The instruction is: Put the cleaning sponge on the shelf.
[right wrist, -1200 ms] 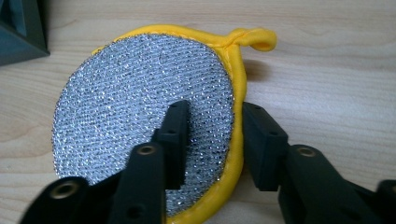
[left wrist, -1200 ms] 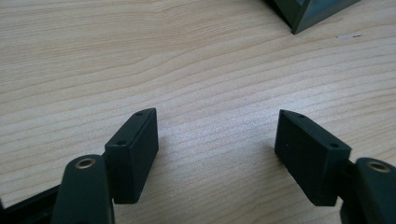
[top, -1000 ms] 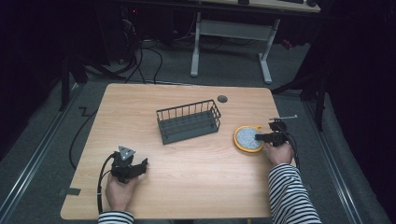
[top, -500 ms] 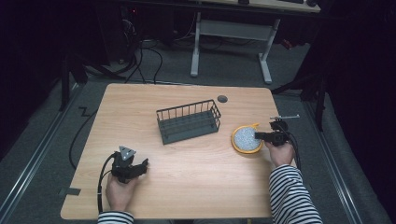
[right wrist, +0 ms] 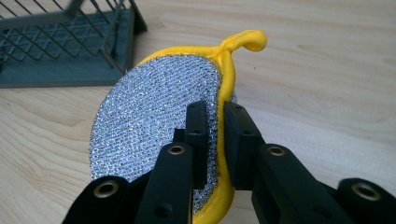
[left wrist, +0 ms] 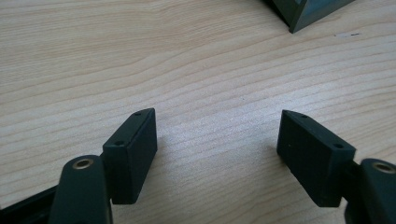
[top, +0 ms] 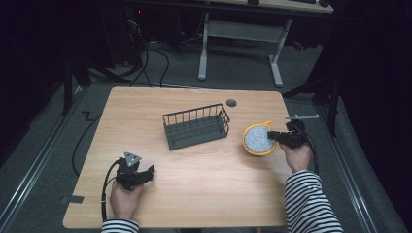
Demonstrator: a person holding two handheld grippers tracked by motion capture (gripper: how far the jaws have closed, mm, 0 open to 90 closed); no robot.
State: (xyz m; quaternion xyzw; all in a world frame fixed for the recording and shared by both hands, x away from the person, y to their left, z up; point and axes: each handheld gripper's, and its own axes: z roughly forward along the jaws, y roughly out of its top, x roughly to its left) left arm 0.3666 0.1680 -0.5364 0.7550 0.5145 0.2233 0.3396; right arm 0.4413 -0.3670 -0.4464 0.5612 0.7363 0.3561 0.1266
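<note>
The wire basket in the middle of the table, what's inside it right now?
Nothing visible: the wire basket looks empty, its dark floor bare. The round yellow-rimmed scouring pad sits outside it, pinched by the right gripper.

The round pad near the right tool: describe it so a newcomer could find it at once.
On the wooden table, look right of the dark wire basket. The round scouring pad sits there, its edge pinched in the right tool. Its glittery silver face, yellow rim and small yellow loop set it apart from everything else.
</note>
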